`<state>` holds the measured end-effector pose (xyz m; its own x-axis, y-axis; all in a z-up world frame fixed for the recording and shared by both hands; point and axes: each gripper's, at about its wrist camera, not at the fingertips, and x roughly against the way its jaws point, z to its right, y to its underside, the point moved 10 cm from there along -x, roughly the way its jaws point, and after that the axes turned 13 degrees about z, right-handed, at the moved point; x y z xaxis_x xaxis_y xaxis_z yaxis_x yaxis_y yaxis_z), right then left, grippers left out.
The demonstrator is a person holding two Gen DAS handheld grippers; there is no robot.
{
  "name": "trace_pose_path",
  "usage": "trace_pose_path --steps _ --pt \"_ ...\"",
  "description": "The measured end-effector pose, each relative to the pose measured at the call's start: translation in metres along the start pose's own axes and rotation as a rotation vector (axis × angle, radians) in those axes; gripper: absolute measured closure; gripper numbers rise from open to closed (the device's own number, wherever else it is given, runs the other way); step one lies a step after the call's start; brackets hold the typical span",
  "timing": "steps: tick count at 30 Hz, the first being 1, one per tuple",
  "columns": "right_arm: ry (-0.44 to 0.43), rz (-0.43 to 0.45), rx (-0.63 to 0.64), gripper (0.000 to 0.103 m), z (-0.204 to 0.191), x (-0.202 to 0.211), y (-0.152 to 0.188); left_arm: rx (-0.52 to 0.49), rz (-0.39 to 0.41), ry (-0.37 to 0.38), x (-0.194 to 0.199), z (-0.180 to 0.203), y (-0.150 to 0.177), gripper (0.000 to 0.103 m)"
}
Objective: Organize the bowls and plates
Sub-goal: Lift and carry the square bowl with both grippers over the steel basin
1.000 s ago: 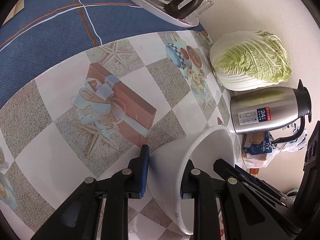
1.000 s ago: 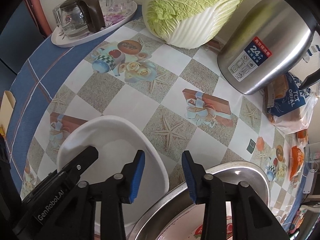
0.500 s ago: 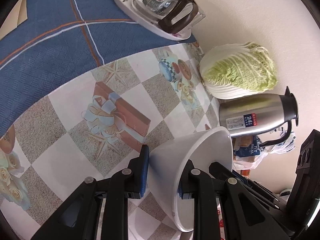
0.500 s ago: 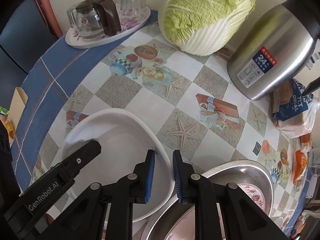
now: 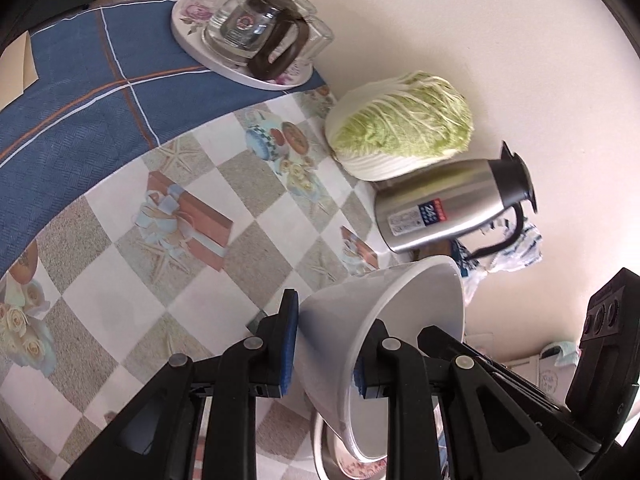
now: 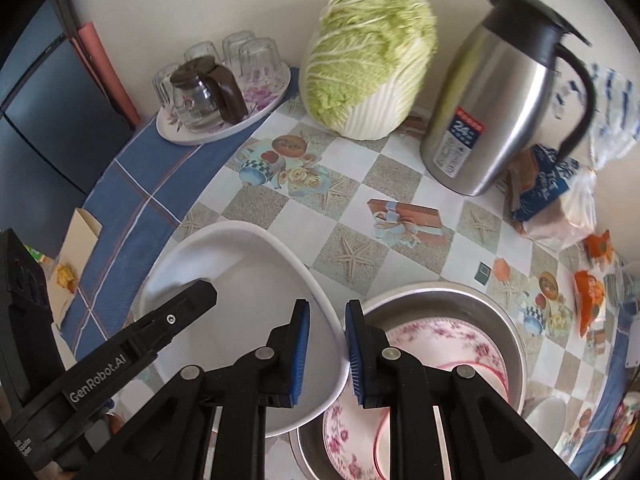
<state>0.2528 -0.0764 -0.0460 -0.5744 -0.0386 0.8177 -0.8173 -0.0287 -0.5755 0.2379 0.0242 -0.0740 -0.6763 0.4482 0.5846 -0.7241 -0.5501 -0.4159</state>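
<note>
White plain bowl (image 6: 248,280), tilted; left gripper (image 5: 326,346) and right gripper (image 6: 326,354) both clamping rim.

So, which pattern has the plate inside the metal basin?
Pink flowers on white, the round plate in the steel basin; right wrist view.

Glossy white bowl (image 6: 248,280), brushed-steel basin (image 6: 460,300)

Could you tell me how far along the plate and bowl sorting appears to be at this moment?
Done: floral plates already lie inside the metal basin. In hand: the white bowl is off the table, tilted, with both the left gripper and the right gripper closed on its rim. Left: setting the bowl down, probably with the plates in the basin.
</note>
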Motion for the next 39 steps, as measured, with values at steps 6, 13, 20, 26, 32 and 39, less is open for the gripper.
trace_pose_path --steps 6,13,20,26,32,39 --pt "0.01 0.03 -0.091 0.083 0.022 0.037 0.017 -0.031 -0.035 0.065 0.012 0.026 0.023 0.079" --pt "0.015 0.113 -0.18 0.083 0.048 0.079 0.033 -0.117 -0.054 0.114 0.021 0.063 0.043 0.079" --pt "0.014 0.179 -0.269 0.083 0.071 0.097 0.046 -0.197 -0.058 0.112 0.023 0.082 0.054 0.079" --pt "0.012 0.234 -0.322 0.081 0.085 0.11 0.056 -0.254 -0.07 0.113 0.021 0.098 0.068 0.079" --pt "0.012 0.269 -0.389 0.081 0.104 0.116 0.069 -0.307 -0.094 0.107 0.014 0.112 0.083 0.079" --pt "-0.001 0.277 -0.445 0.081 0.122 0.117 0.078 -0.339 -0.098 0.097 0.009 0.121 0.091 0.079"
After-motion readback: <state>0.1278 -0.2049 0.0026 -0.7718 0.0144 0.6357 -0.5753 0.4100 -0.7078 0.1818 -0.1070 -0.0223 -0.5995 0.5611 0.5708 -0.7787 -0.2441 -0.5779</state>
